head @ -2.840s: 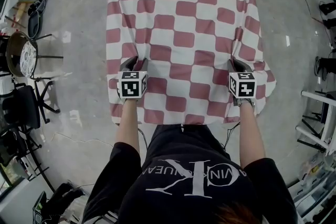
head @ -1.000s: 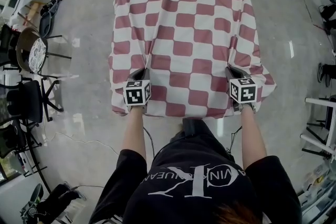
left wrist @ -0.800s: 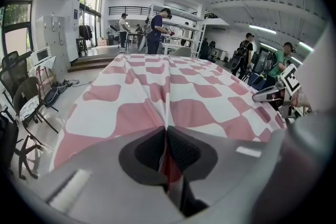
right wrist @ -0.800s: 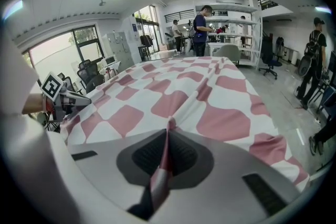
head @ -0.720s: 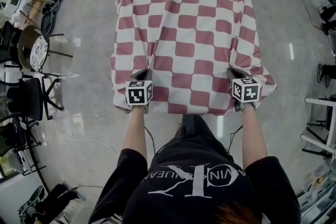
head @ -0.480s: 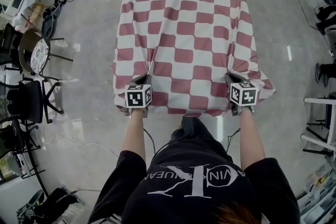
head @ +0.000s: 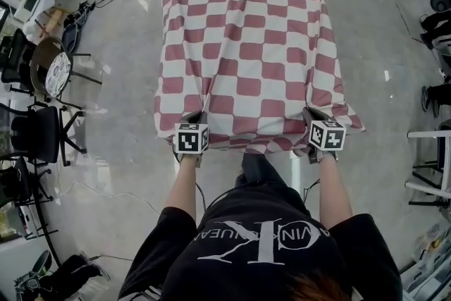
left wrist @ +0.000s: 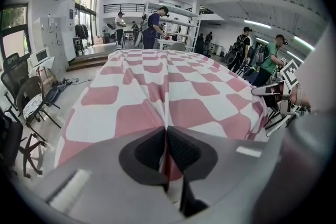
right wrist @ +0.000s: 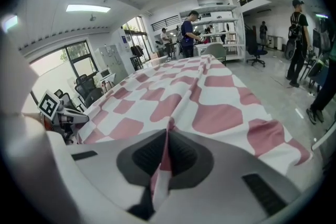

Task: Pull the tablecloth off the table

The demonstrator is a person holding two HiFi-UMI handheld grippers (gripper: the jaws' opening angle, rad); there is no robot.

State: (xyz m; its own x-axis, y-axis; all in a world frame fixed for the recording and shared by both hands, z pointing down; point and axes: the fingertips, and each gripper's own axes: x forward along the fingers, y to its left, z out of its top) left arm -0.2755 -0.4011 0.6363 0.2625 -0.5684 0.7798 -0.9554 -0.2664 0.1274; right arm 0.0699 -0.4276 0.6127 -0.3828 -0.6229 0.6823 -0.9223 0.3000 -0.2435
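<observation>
Red-and-white checked fabric tablecloth [head: 243,60] lay spread over the surface, with its near edge bunched. Left gripper [head: 193,118] fingers [left wrist: 149,150] were clamped tight on a pinched fold at the near-left corner. Right gripper [head: 311,114] fingers [right wrist: 185,157] were likewise clamped on a fold at near-right. Creases ran from both grips toward the far edge.

There is one checked tablecloth [head: 246,53], stretching out ahead of both tongs. There are two tongs: the left tongs [head: 195,117] and the right tongs [head: 311,113]. Each pinches one fold of cloth, so two folds. Each carries one marker cube [head: 192,138], so two cubes. Off to the left of the left tongs I can count two chairs, one round-seat chair [head: 55,72] and one black chair [head: 39,134].
</observation>
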